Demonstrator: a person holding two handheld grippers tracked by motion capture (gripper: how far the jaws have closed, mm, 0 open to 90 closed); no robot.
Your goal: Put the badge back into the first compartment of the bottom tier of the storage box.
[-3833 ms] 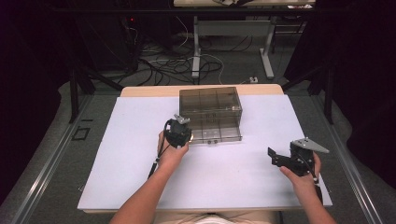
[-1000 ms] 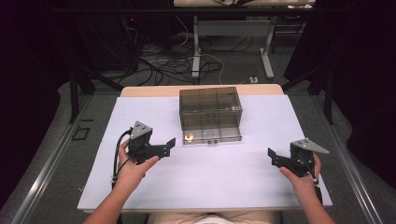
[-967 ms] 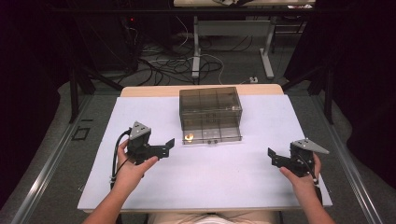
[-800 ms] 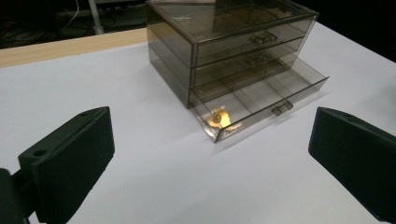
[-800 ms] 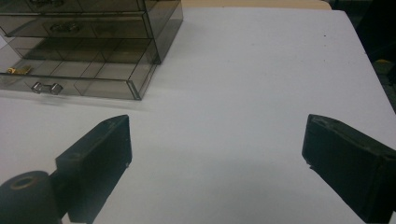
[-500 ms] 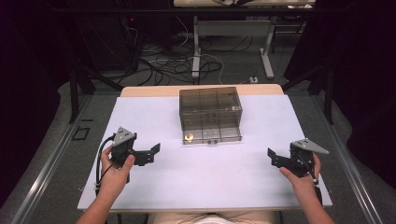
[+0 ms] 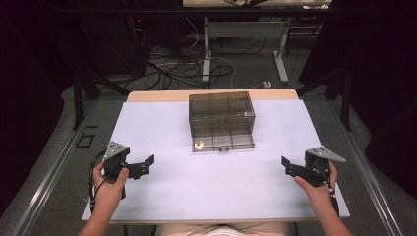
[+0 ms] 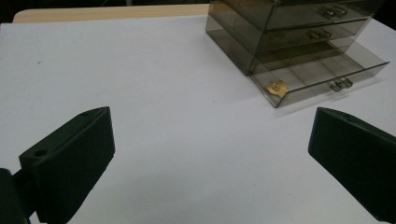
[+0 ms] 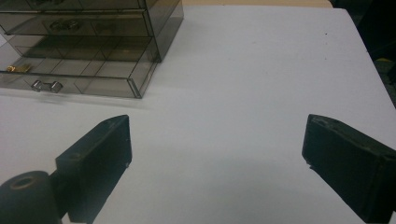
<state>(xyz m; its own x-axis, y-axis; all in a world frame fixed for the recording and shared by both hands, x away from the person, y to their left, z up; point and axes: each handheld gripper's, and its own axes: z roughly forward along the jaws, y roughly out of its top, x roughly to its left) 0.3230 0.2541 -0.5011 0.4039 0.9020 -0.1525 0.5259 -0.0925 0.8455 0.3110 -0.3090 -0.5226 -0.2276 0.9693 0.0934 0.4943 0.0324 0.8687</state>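
A smoky clear drawer box (image 7: 222,112) stands at the middle back of the white table (image 7: 211,187). Its bottom drawer (image 7: 223,143) is pulled out, and a small gold piece (image 7: 198,144) lies in its front left corner. My left gripper (image 7: 143,166) is open and empty, low over the table's left side, well apart from the box. My right gripper (image 7: 287,167) is open and empty near the right edge. The left gripper view has the box (image 8: 289,28), the drawer (image 8: 322,74) and the gold piece (image 8: 276,87) beyond my left gripper (image 8: 212,158). In the right gripper view, the drawer (image 9: 74,77) sits ahead and left of my right gripper (image 9: 217,163).
The drawer's small metal handle (image 9: 46,86) faces the person. Behind the table stand desk legs (image 7: 206,54) and tangled cables (image 7: 167,64) on the floor. A wooden strip (image 7: 157,96) borders the table's far edge.
My left gripper has drawn back from the drawer's front left corner to the table's left side, toward the person, leaving the gold piece in the drawer. The right gripper has stayed put.
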